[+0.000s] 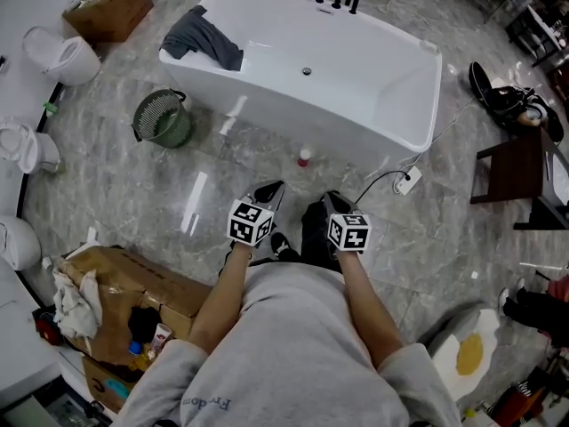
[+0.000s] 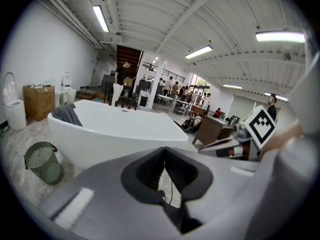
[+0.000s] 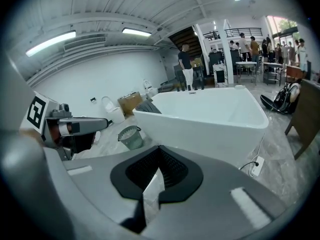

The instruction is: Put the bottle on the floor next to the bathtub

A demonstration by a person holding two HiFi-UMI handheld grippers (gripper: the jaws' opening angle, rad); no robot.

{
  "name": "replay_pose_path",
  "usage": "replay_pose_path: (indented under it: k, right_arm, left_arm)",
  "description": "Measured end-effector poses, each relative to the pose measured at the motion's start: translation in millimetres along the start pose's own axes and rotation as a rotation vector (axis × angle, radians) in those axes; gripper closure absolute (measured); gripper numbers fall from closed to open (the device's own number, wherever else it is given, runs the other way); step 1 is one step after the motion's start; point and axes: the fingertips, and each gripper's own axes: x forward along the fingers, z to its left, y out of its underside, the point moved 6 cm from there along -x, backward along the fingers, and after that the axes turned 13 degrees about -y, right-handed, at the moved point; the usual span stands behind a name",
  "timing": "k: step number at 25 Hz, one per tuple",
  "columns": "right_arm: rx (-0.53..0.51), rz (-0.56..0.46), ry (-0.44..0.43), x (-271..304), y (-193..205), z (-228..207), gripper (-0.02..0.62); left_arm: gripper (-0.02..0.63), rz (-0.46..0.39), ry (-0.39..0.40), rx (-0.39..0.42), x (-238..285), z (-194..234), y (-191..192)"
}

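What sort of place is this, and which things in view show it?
Probably a bathroom-fixture showroom or workshop hall, not a home bathroom: a freestanding bathtub stands on open stone floor, loose toilets line one side, and people gather in the hall behind.

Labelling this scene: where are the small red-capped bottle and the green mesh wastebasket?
small red-capped bottle (image 1: 305, 157): head view, its middle.
green mesh wastebasket (image 1: 174, 132): head view, its side wall.
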Motion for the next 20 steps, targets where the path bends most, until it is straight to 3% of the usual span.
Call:
replay_pose_path:
  k: [20]
  right_arm:
    - [-0.010, 0.016, 0.026, -2.8, 2.8, -2.7, 0.592]
  left_arm:
    - [0.546, 0.041, 0.002, 0.009, 3.9, -0.8, 7.8]
